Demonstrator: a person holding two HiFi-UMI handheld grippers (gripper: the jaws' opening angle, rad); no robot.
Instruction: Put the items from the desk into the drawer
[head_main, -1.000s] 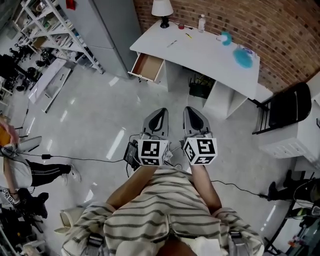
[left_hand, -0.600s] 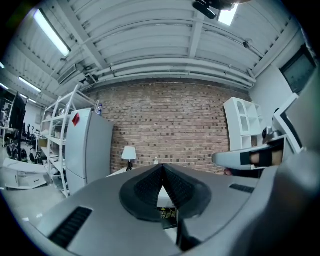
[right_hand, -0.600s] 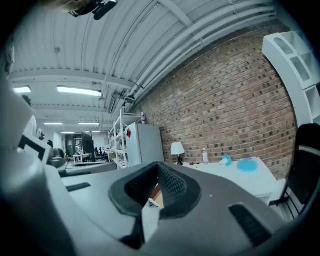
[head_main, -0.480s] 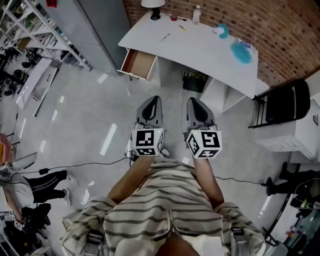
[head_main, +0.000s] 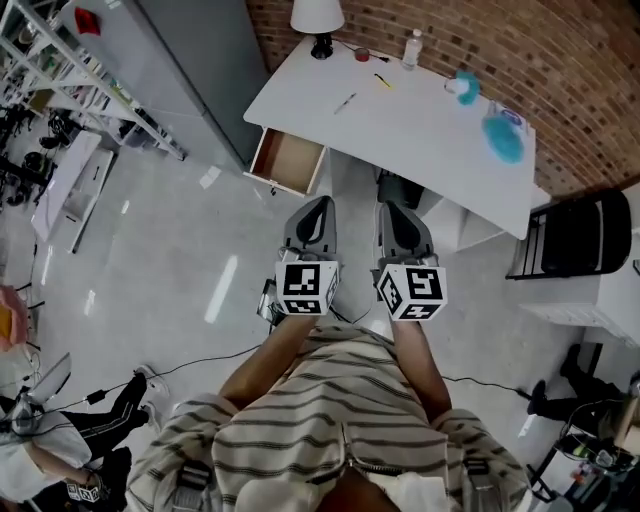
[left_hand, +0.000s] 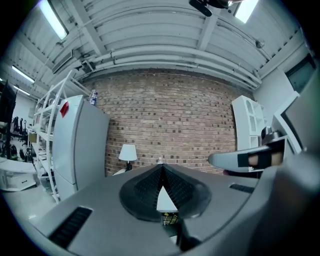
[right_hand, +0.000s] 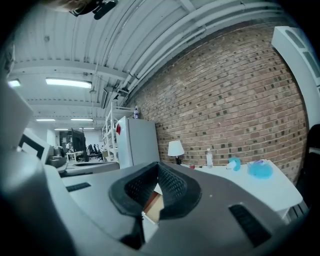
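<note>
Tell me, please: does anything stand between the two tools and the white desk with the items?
Nothing visible does. Only open floor lies between the left tool, the right tool and the desk. Both tools are shut and empty. The drawer is pulled out, its inside uncovered.

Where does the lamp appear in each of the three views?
Head view: lamp at the top edge, on the desk's left end.
Left gripper view: lamp left of centre, low.
Right gripper view: lamp near the centre.
Shared landmark: the brick wall behind it.
</note>
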